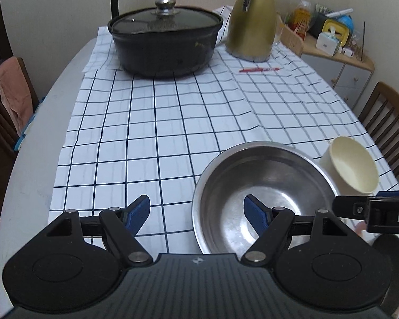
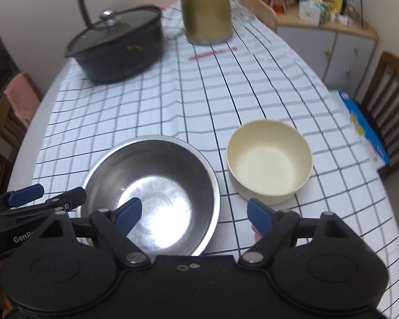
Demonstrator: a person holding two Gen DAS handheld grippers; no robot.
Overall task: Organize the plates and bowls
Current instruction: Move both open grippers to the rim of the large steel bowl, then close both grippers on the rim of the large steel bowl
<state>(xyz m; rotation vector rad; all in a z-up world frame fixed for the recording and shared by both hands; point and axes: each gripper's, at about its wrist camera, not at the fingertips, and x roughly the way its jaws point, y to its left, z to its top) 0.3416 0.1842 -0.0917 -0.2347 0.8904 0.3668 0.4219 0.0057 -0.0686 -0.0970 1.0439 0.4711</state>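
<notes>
A pale-walled room holds an oval tabletop [image 1: 40, 138] with wooden chairs to either side and a low cabinet [image 1: 343, 71] at its far right corner, cluttered on top. A white cloth [image 1: 146, 138] with a dark grid covers most of the tabletop.

At the far end of the cloth stands a black pot [image 1: 165, 45] with a glass lid, and just to its right a gold jug [image 1: 252, 24]. A lamp neck rises behind the pot. A red pen [image 1: 259, 69] lies on the cloth in front of the jug.

Near the front edge sits a steel bowl [image 2: 151, 191], upright and empty. Just beside it to the right, apart from it, sits a cream bowl [image 2: 270, 159], also upright and empty. A blue box [image 2: 364, 130] lies at the tabletop's right edge, by the chair.

The left claw [image 1: 196, 212] is spread wide and grips nothing: its right finger hangs over the inside of the steel bowl, its left finger over bare cloth, so the bowl's left rim lies between them. Whether a pad touches the rim I cannot tell.

The right claw [image 2: 192, 214] is also wide and holds nothing. Its left finger hangs over the inside of the steel bowl and its right finger is just in front of the cream bowl, with the steel bowl's right rim between the two.

Each claw shows at the edge of the other's view, side by side over the steel bowl.
</notes>
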